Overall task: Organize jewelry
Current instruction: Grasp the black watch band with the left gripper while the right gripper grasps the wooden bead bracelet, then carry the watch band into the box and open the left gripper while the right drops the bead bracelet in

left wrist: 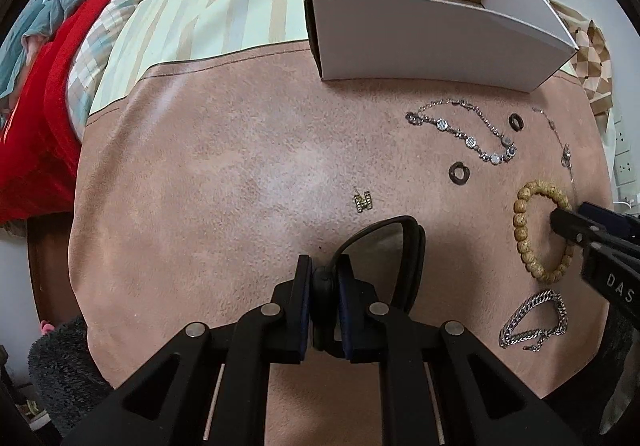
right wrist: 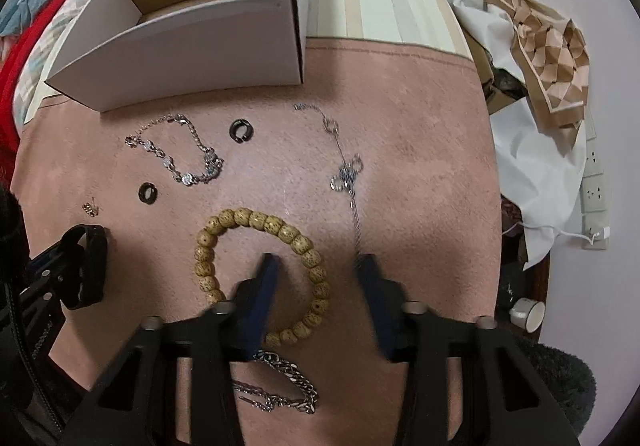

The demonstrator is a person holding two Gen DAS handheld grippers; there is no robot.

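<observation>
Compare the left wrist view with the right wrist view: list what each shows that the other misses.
Only the left wrist view shows the left gripper shut on the black band. Only the right wrist view shows the cup, the white cloth and the right gripper open astride the bead bracelet. Both show the white box, two dark rings and the chains.

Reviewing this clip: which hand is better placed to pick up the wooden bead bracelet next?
Right. The right gripper is open, one finger inside the bead bracelet loop and one outside. The left gripper is already shut on a black band.
</observation>
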